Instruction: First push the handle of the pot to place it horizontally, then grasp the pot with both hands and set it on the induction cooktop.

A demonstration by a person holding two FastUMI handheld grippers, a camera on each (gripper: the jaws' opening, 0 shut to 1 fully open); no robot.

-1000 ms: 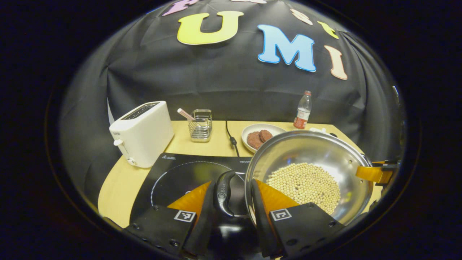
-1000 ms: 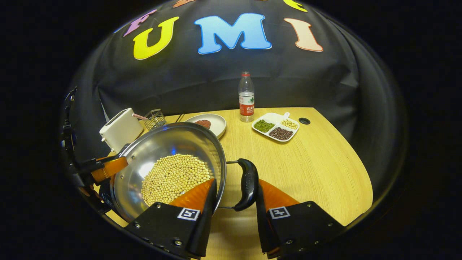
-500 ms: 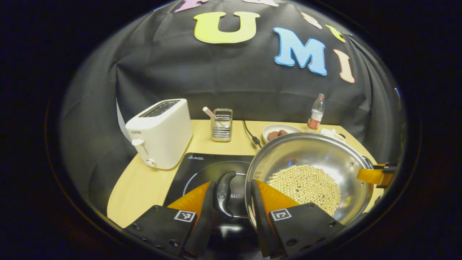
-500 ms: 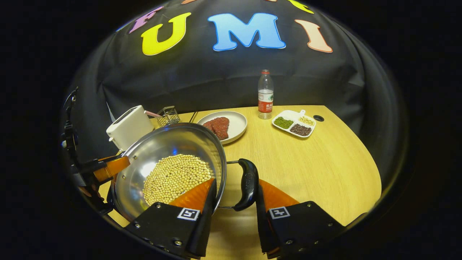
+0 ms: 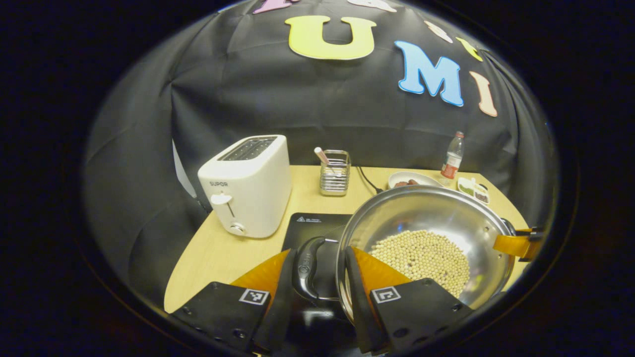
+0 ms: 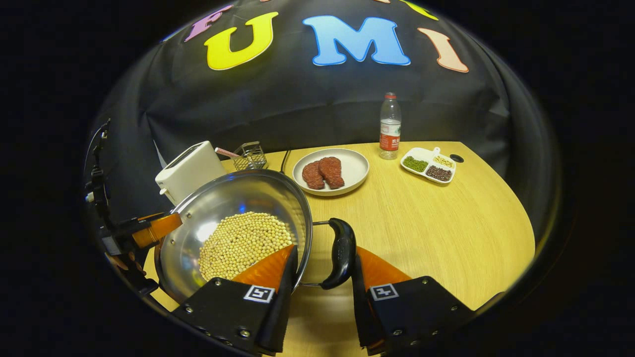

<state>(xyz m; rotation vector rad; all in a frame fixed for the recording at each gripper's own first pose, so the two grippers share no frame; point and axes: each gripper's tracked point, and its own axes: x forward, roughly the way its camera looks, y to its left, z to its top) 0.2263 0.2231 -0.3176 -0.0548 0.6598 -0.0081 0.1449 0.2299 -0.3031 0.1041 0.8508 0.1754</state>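
Pot of steel, holding a bed of pale soybeans, hangs between my two tongs, and I see it partly over the black induction cooktop at the counter's near edge. My left tongs are clenched on the pot's black left handle, one orange finger on its outer side, the other inside the rim against the pot wall. In the right gripper view, my right tongs grasp the black right handle in the same way, with one finger over the soybeans and the other outside the handle. The pot tilts a little in both views. Whether its base touches the cooktop I cannot tell, as the bowl hides what lies under it.

Behind the cooktop stands a white toaster, and beside that a wire holder with a pink stick in it. Farther along the counter I see a white plate with two reddish patties, a water bottle, and a divided dish of beans, all well apart from the pot.
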